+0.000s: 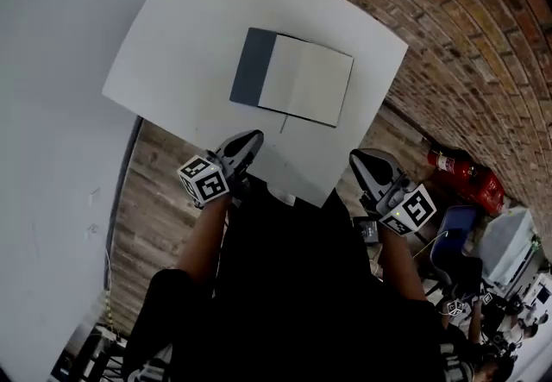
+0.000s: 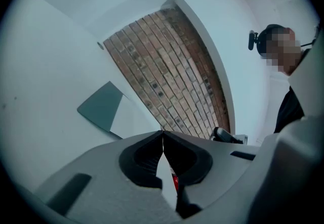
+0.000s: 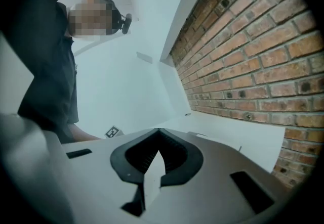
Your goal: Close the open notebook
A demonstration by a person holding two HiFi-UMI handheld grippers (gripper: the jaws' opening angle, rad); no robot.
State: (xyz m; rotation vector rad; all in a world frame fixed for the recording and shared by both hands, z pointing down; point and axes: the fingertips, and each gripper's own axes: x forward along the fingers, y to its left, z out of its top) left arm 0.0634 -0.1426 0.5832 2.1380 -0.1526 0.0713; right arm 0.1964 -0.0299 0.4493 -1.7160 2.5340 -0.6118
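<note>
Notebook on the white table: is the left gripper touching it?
Apart. The head view shows the left gripper at the near edge of the table, with bare white surface between it and the notebook.

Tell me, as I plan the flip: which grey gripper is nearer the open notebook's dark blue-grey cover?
The left gripper, close to the dark blue-grey cover of the open notebook; the right gripper sits past the white-page side.

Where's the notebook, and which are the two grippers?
notebook (image 1: 306, 78): head view, on its pale open page.
left gripper (image 1: 253, 140): head view, at its jaw tips.
right gripper (image 1: 359, 156): head view, at its jaw tips.
</note>
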